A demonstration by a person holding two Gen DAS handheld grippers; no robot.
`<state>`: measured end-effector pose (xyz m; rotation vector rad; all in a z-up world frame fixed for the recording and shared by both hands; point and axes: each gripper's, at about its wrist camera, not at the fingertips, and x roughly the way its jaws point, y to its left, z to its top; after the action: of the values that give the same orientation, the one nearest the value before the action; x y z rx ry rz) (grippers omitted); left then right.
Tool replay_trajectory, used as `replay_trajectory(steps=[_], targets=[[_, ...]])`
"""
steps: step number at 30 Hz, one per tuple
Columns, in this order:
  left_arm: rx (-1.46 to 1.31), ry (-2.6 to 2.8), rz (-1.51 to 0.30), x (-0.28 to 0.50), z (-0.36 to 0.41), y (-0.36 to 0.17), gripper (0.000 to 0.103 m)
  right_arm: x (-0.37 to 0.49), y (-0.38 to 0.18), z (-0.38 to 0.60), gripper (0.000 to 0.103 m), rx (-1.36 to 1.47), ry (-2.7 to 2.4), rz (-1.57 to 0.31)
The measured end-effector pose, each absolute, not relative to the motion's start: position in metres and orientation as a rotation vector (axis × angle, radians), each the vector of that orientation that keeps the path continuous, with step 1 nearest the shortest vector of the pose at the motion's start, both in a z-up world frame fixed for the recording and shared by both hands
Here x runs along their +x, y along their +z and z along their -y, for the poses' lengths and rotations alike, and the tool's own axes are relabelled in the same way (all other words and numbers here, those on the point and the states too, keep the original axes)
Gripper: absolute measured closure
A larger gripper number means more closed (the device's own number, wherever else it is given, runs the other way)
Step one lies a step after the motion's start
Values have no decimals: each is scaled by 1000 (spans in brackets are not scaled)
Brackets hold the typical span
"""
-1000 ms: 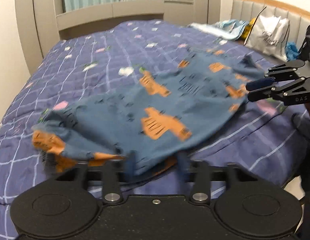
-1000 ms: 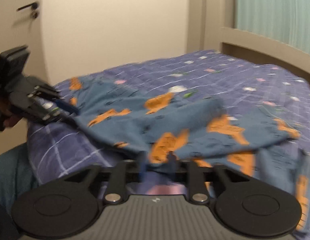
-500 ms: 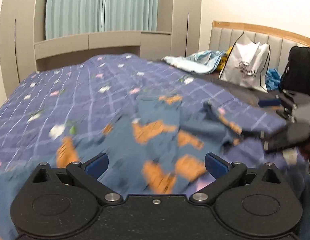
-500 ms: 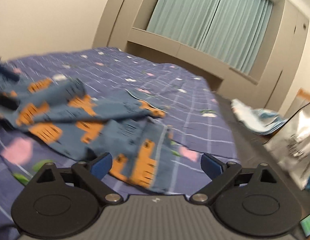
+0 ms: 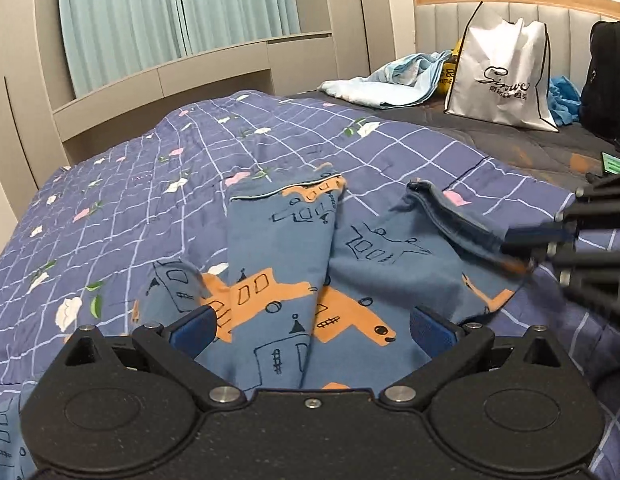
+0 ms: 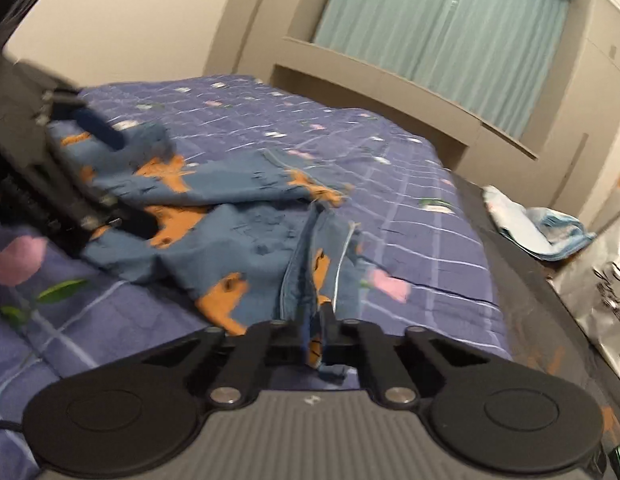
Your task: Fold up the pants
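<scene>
1. Left gripper at 6 o'clock in its own view, jaws spread wide, pads clear of the cloth; pants lie under and between them.
2. Right gripper jaws just snapped together, clamped on a pants edge.
3. Pants crumpled on the quilt, centre.
4. White bag and light-blue cloth at 1 o'clock, far.

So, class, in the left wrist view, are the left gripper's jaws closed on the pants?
No: the left gripper has its jaws spread wide, with the pants lying loose between them.
</scene>
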<state>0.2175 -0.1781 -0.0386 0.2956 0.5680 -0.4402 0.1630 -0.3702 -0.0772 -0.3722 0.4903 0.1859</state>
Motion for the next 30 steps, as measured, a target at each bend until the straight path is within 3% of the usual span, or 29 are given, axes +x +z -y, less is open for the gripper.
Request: replay_trajectory(steps=[8, 9, 12, 13, 20, 21, 22, 30], targets=[[268, -431, -584, 219, 163, -37, 1, 182, -62, 443, 101, -185, 42, -534], [263, -425, -594, 220, 160, -37, 1, 181, -60, 445, 96, -163, 53, -536], [252, -419, -613, 222, 154, -39, 1, 170, -54, 435, 60, -142, 139, -521], [250, -419, -616, 221, 153, -39, 1, 164, -54, 428, 59, -165, 173, -517], [254, -444, -624, 211, 148, -40, 1, 157, -75, 374, 59, -297, 307, -554], [255, -447, -625, 210, 149, -40, 1, 159, -77, 372, 67, -308, 308, -560], [253, -450, -627, 209, 150, -40, 1, 162, -79, 372, 91, -317, 290, -569], [229, -476, -632, 212, 154, -36, 1, 168, -58, 413, 97, -205, 160, -523]])
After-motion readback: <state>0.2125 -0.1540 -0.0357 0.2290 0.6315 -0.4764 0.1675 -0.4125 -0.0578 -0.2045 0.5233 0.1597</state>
